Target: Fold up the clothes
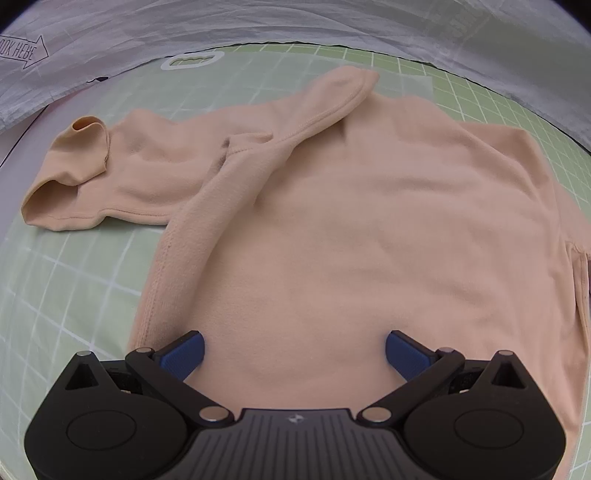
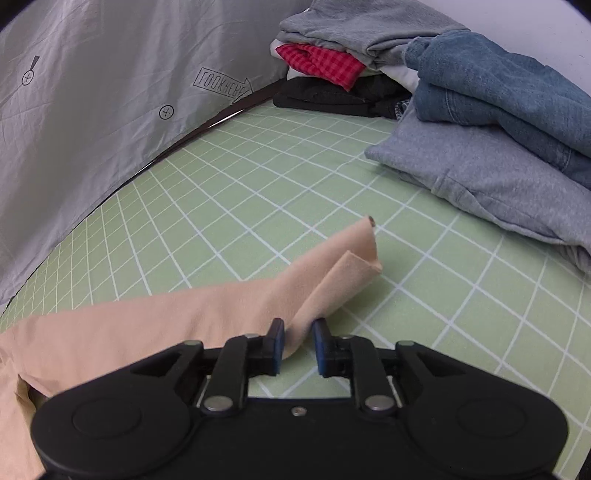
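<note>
A peach long-sleeved top (image 1: 351, 221) lies flat on the green grid mat (image 1: 55, 295). One sleeve is folded across its upper left, with the cuff (image 1: 62, 177) out to the left. My left gripper (image 1: 294, 350) is open wide, its blue pads (image 1: 183, 356) on either side of a stretch of the top's near part. In the right wrist view the other peach sleeve (image 2: 332, 277) stretches out over the mat (image 2: 258, 184). My right gripper (image 2: 298, 338) stands partly open around this sleeve. The fabric touches the left pad and a gap shows at the right pad.
Folded clothes are stacked at the mat's far right: blue jeans (image 2: 498, 92) on a grey sweatshirt (image 2: 480, 177). Behind them lie a red checked piece (image 2: 321, 62), a black garment (image 2: 332, 96) and a grey one (image 2: 369, 26). A creased grey sheet (image 2: 92, 92) borders the mat.
</note>
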Demonstrator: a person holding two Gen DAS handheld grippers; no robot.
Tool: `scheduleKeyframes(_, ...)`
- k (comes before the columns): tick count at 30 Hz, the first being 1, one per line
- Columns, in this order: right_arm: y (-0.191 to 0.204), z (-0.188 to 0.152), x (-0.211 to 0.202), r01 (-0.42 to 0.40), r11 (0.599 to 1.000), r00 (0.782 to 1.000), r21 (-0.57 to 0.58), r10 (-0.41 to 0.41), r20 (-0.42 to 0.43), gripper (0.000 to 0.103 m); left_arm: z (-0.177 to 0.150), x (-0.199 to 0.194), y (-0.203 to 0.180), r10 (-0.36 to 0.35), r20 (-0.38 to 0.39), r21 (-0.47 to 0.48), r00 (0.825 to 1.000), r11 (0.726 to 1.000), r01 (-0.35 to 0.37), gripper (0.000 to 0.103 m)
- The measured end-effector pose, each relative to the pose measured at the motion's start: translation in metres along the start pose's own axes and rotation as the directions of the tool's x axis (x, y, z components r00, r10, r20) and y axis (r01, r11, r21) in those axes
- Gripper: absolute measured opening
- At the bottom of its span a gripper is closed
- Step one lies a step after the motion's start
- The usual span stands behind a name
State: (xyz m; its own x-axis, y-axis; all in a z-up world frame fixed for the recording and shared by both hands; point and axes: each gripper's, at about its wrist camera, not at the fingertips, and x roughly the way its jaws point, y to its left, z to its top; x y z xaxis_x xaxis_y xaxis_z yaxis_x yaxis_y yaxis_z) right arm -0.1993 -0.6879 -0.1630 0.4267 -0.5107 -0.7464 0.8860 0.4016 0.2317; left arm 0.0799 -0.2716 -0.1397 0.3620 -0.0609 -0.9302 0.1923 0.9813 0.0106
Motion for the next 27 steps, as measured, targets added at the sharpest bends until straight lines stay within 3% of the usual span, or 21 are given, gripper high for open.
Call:
scheduleKeyframes(1,-0.001,0.001,0.001,0.002,1.000,1.000,0.013,-0.002,0.003,0.040,0.000,0.000,0.000,0.000,0.000,0.000,1.000,1.000,0.000,0.103)
scheduleKeyframes(2,-0.002,0.002,0.002,0.005,1.000,1.000,0.023,-0.005,0.004,0.042,0.000,0.000,0.000,0.000,0.000,0.000,1.000,1.000,0.000,0.103)
scheduleKeyframes(6,-0.005,0.010,0.010,0.015,0.998,1.000,0.054,-0.014,-0.007,0.043,-0.001,-0.001,0.000,0.000,0.008,-0.004,1.000,1.000,0.000,0.103)
scheduleKeyframes(10,-0.009,0.010,0.008,0.010,0.999,1.000,0.040,-0.011,0.021,0.007,-0.004,-0.002,-0.001,0.003,0.020,-0.010,1.000,1.000,-0.003,0.103)
scheduleKeyframes(16,-0.016,0.018,-0.012,0.038,0.999,0.987,0.014,-0.040,0.156,0.006,-0.005,-0.002,0.000,0.004,0.021,-0.013,1.000,1.000,-0.004,0.103)
scheduleKeyframes(24,-0.029,0.013,0.005,0.106,0.993,0.991,0.054,-0.110,0.079,0.008,-0.004,-0.001,0.003,0.001,0.018,-0.011,1.000,1.000,-0.001,0.103)
scheduleKeyframes(27,-0.028,0.013,0.004,0.122,0.991,0.990,0.050,-0.125,0.068,0.017,-0.003,-0.001,0.003,0.001,0.014,-0.009,1.000,1.000,0.000,0.103)
